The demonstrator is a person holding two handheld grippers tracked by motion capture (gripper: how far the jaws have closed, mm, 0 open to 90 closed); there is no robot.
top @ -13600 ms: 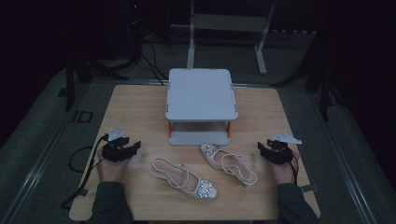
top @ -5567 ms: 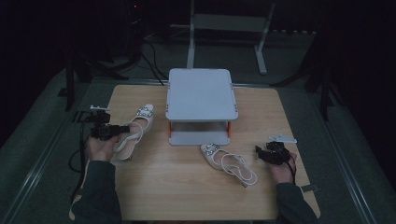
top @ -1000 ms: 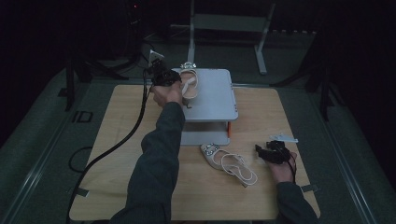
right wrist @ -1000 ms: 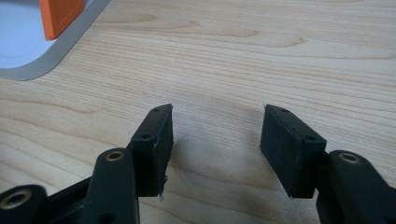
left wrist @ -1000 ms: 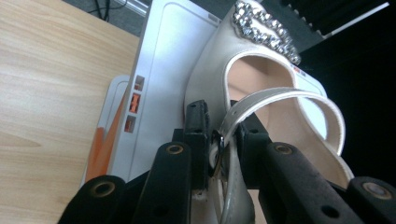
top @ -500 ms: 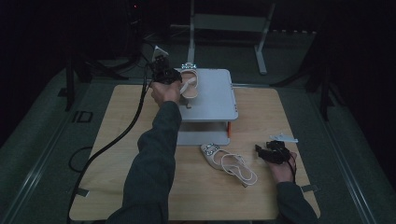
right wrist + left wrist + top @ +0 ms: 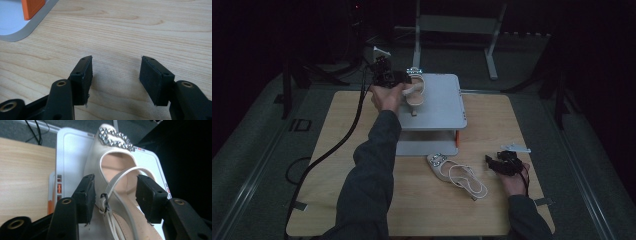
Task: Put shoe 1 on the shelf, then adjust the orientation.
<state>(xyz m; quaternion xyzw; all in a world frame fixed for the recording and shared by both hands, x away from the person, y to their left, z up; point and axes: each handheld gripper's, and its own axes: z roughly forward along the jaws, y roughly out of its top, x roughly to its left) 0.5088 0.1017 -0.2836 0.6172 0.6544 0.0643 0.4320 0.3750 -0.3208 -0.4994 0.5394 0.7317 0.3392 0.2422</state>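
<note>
A cream heeled sandal [image 7: 416, 92] with a rhinestone toe lies on the top of a grey two-tier rack [image 7: 442, 107], near its left edge. My left gripper [image 7: 404, 80] reaches it from the left. In the left gripper view the jaws [image 7: 115, 182] have just been opening; they stand open on either side of the sandal's [image 7: 110, 157] strap and buckle, pads clear of it. The matching sandal [image 7: 457, 172] lies on the table in front of the rack. My right gripper [image 7: 493, 162] rests just right of it, open [image 7: 116, 62] over bare wood, holding nothing.
The wooden table [image 7: 352, 120] carries the rack at its far middle; the rack has orange posts [image 7: 457, 137] and a lower shelf [image 7: 422, 149]. A black cable [image 7: 347, 132] trails from the left gripper across the table's left side. A metal stand [image 7: 457, 25] is behind the table.
The left gripper has carried one sandal from the table up onto the rack's top and its jaws now stand apart. The right hand and the other sandal have stayed put.
</note>
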